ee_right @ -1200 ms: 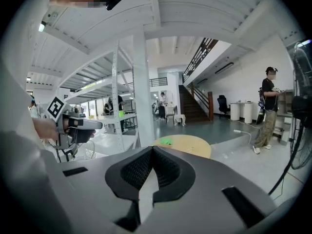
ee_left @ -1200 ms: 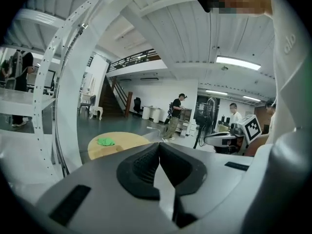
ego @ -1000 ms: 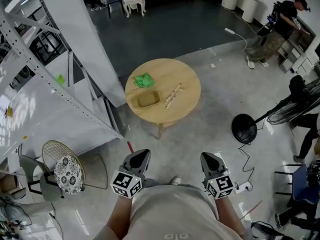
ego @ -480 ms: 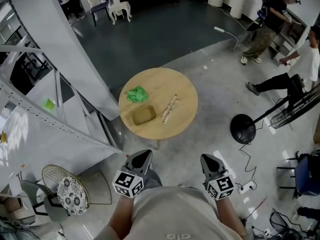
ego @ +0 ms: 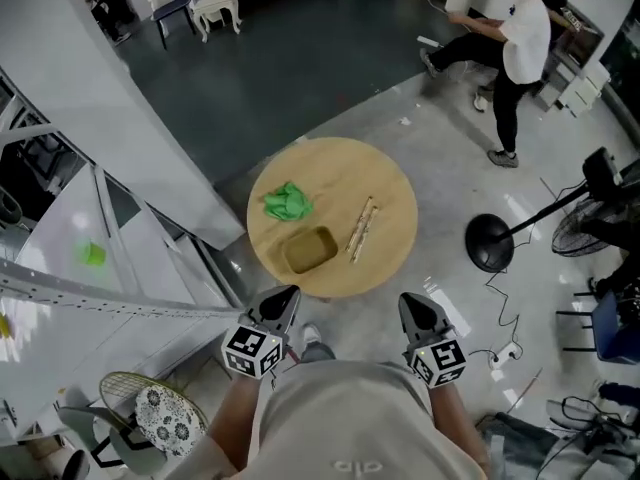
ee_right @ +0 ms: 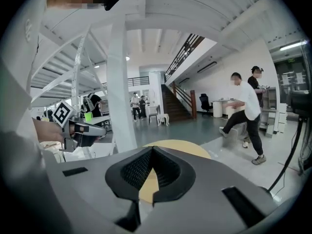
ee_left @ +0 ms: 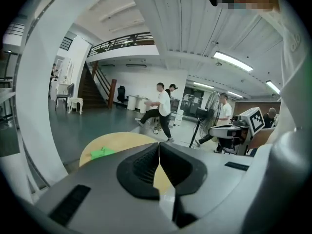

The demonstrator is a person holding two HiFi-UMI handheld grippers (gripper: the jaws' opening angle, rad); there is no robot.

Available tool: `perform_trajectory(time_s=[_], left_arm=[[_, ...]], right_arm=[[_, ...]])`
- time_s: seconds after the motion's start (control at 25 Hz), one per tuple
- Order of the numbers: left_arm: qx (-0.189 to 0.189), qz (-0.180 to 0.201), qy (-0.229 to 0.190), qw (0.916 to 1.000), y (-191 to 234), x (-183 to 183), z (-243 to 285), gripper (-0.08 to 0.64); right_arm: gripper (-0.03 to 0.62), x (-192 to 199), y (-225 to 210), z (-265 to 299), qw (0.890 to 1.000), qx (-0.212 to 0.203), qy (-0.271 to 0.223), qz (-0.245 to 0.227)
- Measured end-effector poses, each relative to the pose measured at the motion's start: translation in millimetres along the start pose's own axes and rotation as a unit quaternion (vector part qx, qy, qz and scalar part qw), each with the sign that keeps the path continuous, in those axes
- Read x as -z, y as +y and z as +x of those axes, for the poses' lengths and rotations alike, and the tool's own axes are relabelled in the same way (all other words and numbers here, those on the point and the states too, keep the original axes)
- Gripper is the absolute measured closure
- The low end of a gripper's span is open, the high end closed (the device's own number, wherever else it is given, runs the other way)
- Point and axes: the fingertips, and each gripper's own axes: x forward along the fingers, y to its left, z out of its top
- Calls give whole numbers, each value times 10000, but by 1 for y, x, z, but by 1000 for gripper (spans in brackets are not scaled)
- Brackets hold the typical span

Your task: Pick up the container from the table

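The container, a shallow tan rectangular tray, lies on the near left part of a round wooden table. A green cloth is beside it, and a pair of pale sticks lies to its right. My left gripper and right gripper hover side by side over the floor just short of the table's near edge. Both are shut and hold nothing. In the left gripper view the shut left gripper points at the table and the cloth. In the right gripper view the container is hidden behind the right gripper.
A white slanted stair structure runs along the left, close to the table. A standing fan with a round black base and floor cables are to the right. People move at the far right. A wire chair with a patterned cushion is at lower left.
Both grippers and the head have advanced toward the table, which now lies just ahead of the jaws. The people in the background have walked to new spots.
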Motion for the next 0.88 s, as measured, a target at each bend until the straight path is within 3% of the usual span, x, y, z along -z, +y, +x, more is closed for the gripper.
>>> perform_trajectory(time_s=[0.36, 0.6, 0.88], left_arm=[[594, 289, 520, 9965, 58, 13, 29, 543], [1067, 634, 1029, 9869, 62, 35, 69, 543], [1254, 793, 1546, 9768, 58, 71, 115, 541]], right_arm=[[568, -11, 29, 41, 9987, 482, 86, 129], [568, 2, 20, 28, 9938, 1022, 204, 399], [568, 20, -3, -6, 9854, 1543, 358, 625]])
